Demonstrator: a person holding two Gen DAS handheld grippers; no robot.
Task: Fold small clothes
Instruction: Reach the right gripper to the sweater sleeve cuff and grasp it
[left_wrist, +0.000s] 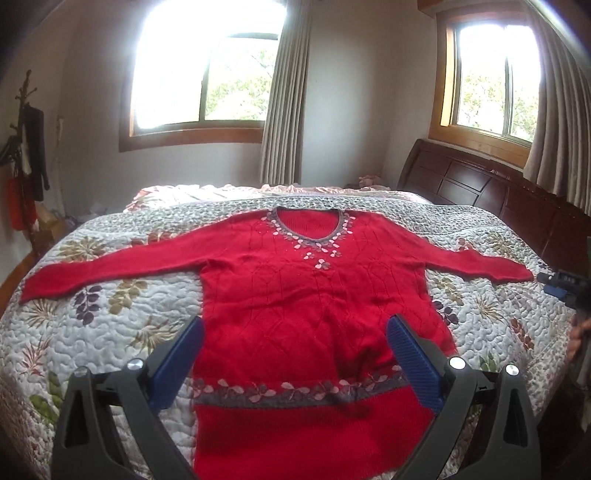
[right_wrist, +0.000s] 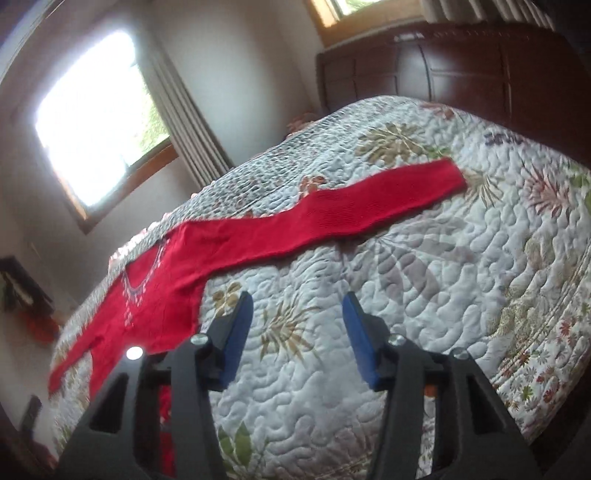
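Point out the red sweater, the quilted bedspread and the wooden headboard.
red sweater (left_wrist: 295, 291): left wrist view, middle of the chest panel.
quilted bedspread (right_wrist: 424, 302): right wrist view, bare patch below the sleeve.
wooden headboard (left_wrist: 469, 181): left wrist view, dark front panel.

1. A red knitted sweater (left_wrist: 295, 288) is showing a soft, matt, fuzzy surface;
2. a quilted cloth bedspread (right_wrist: 424, 295) is looking puckered;
3. a dark wooden headboard (left_wrist: 480, 184) is gleaming glossy;
4. ribbed blue pads (left_wrist: 413, 362) are sitting on matt black plastic.
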